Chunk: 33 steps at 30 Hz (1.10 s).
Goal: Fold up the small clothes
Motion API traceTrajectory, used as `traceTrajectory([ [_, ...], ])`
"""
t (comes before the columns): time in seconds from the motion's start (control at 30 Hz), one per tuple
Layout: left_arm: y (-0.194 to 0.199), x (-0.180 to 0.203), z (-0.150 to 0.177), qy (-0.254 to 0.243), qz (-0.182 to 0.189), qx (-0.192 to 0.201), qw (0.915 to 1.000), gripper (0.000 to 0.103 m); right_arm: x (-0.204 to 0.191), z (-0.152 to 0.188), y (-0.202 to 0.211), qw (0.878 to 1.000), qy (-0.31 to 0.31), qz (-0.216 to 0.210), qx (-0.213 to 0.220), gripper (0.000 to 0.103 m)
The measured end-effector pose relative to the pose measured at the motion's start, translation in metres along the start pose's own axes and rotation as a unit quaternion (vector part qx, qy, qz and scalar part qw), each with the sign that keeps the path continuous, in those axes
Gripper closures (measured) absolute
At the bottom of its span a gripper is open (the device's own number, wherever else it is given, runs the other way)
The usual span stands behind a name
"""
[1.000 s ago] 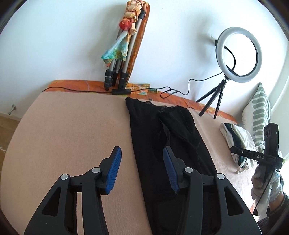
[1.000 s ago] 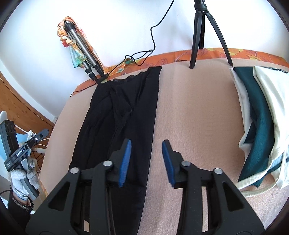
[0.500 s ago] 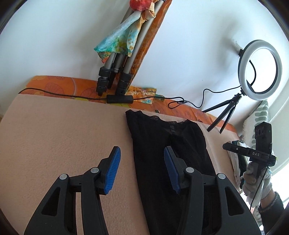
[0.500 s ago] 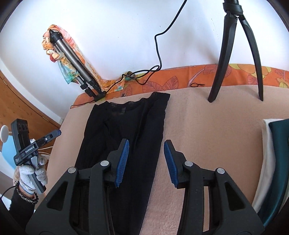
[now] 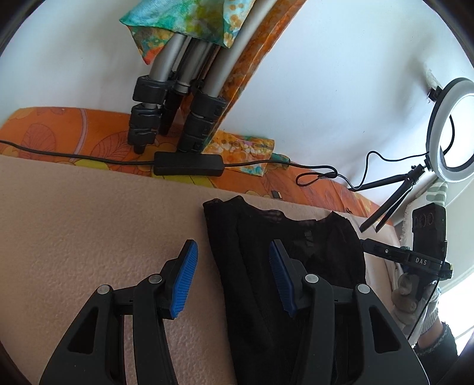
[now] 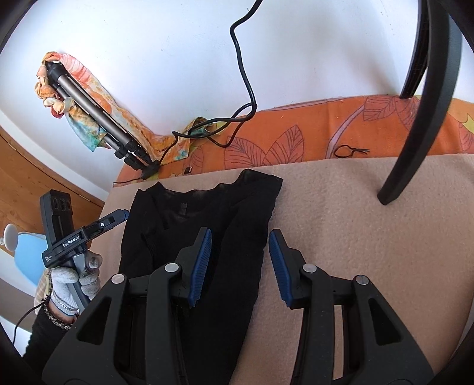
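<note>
The black garment (image 5: 284, 266) lies flat and lengthwise on a peach fleece blanket (image 5: 89, 237) spread over the bed, its far end with two corners pointing at the wall and a small label showing near the middle of that end (image 6: 183, 208). It looks thin and partly sheer, so I judge it light, limp and apt to slide or bunch on the fleece; it will not hold a crease by stiffness, and a pinch should catch both layers at once. The two far corners look like the best places to take hold: the left hand-held gripper (image 5: 232, 280) hovers with its jaws wide apart astride the garment's left edge, gripping nothing, and the right hand-held gripper (image 6: 240, 263) hovers likewise spread over the right edge, also empty. Neither seems to touch the cloth yet, though height is hard to read. Beyond the blanket runs an orange leaf-print sheet (image 6: 326, 133) with a black cable (image 5: 74, 155) and its inline control box (image 5: 188, 167) lying on it. A folded tripod (image 5: 174, 97) wrapped in a colourful scarf (image 5: 189, 20) leans on the white wall, and a ring light (image 5: 453, 130) on a small stand sits to the right.
</note>
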<state>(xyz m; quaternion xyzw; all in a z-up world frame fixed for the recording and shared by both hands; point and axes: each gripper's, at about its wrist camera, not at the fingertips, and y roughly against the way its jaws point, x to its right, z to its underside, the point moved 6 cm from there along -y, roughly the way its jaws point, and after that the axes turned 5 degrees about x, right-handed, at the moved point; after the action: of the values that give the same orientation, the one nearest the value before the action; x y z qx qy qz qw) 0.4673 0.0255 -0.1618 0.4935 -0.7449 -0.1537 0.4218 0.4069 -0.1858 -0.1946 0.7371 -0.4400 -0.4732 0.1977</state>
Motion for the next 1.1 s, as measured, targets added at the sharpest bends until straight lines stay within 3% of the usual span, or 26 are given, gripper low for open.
traceTrajectory([
  [0.33,-0.027,0.010,-0.004,-0.028,-0.002,0.004,0.9996,0.056,-0.001,-0.016,-0.027,1.000,0.009,-0.002,-0.001,0.060],
  [0.43,-0.031,0.012,-0.003,-0.052,-0.023,0.009,0.9984,0.073,-0.003,-0.017,-0.030,1.000,0.020,0.005,0.001,0.063],
  [0.47,-0.031,0.011,-0.003,-0.057,-0.028,0.008,0.9980,0.086,-0.004,-0.017,-0.030,1.000,0.025,0.009,0.000,0.065],
  [0.5,-0.033,0.010,-0.003,-0.056,-0.028,0.006,0.9981,0.094,-0.004,-0.017,-0.031,1.000,0.028,0.013,0.000,0.074],
  [0.53,-0.033,0.010,-0.003,-0.051,-0.021,0.005,0.9984,0.094,-0.003,-0.017,-0.032,0.999,0.028,0.018,-0.002,0.086],
  [0.6,-0.032,0.008,-0.003,-0.048,-0.019,0.008,0.9986,0.098,0.001,-0.017,-0.033,0.999,0.023,0.022,-0.005,0.091],
  [0.73,-0.030,0.011,-0.004,-0.048,-0.012,0.011,0.9987,0.100,0.002,-0.019,-0.028,0.999,0.023,0.026,0.002,0.096],
  [1.1,0.007,0.040,-0.008,-0.052,0.033,0.035,0.9975,0.101,-0.029,-0.029,0.002,0.999,0.048,0.010,0.021,0.097],
])
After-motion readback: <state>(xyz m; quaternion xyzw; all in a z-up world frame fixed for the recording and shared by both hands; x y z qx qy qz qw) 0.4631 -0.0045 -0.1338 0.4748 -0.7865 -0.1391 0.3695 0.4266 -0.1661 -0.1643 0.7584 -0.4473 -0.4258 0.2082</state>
